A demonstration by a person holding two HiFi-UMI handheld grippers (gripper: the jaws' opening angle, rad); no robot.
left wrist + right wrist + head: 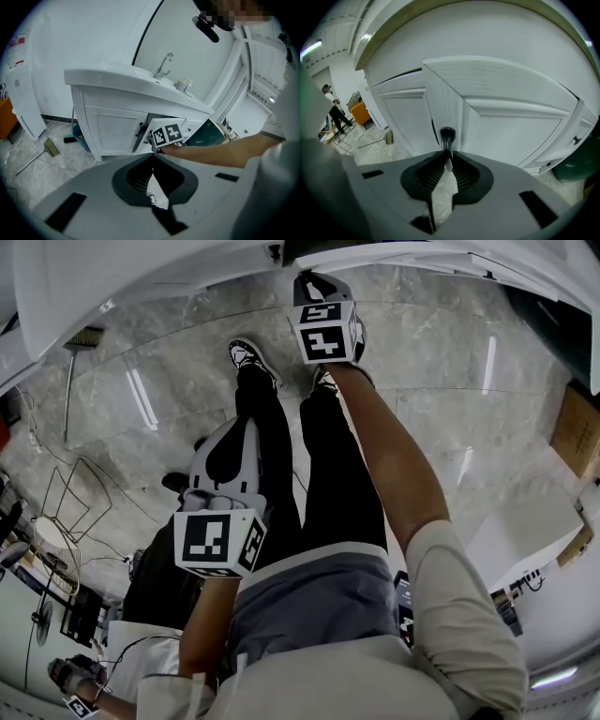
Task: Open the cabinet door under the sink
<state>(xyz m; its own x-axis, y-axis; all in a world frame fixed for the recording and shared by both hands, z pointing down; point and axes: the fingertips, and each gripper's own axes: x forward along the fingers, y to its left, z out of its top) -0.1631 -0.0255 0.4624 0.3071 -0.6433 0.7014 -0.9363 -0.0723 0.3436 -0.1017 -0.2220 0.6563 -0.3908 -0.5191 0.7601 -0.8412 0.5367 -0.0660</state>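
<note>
One cabinet door (pixel 515 131) under the sink (pixel 136 79) stands ajar; the right gripper (pixel 447 151) pinches its black handle (pixel 446 135); best pull along the hinge's arc; the left gripper (pixel 153 165), closed and empty, hangs back.

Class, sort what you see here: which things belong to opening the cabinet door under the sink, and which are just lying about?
Belong to the job:
cabinet door, ajar
door handle
right gripper, clamped on that handle

Just lying about:
broom on the floor
cardboard box
left gripper, shut, empty, idle
</note>
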